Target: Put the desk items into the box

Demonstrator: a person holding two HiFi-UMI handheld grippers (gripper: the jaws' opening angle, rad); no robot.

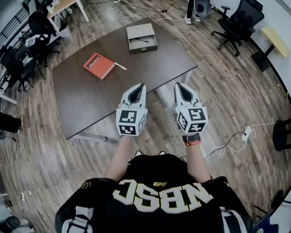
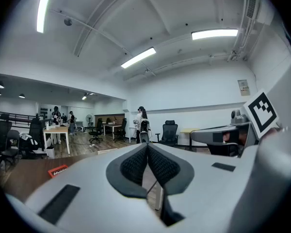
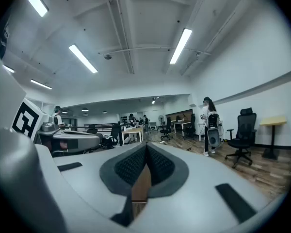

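While left tool [image 1: 141,86], right tool [image 1: 177,84] hover shut, book [image 1: 98,65] on table [image 1: 145,67]

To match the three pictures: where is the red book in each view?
Head view: red book on the table, upper left of centre.
Left gripper view: low at the left edge.
Right gripper view: not in it.
Shared landmark: the black office chair by the wall.

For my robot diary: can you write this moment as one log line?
left hand-held gripper: shut, empty | right hand-held gripper: shut, empty | orange book: on table | box: open
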